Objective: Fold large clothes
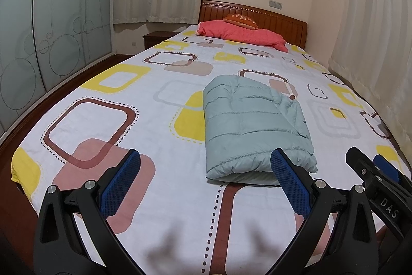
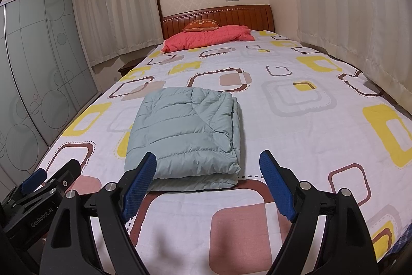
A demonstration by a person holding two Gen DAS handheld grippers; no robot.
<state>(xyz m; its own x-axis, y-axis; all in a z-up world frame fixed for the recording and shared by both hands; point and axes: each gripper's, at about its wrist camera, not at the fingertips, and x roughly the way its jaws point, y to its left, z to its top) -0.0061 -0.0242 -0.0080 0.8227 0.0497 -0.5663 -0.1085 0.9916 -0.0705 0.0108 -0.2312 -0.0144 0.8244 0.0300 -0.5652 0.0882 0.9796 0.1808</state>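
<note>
Got the pale green puffer jacket [image 2: 185, 135] folded into a neat block on the bed [image 2: 296, 120], toward the foot end. My left tongs [image 1: 206, 182] and right tongs [image 2: 208, 184] both gape wide, gripping nothing, hovering just short of it.

A patterned bedsheet [image 2: 296, 125] covers the bed, with a coral quilt [image 2: 206, 39] and an orange cushion [image 2: 200, 25] against the wooden headboard [image 2: 244, 14]. Pale curtains [image 2: 116, 4] hang beside frosted wardrobe doors [image 1: 51, 30]; a dark nightstand [image 1: 157, 39], probably, sits between.
</note>
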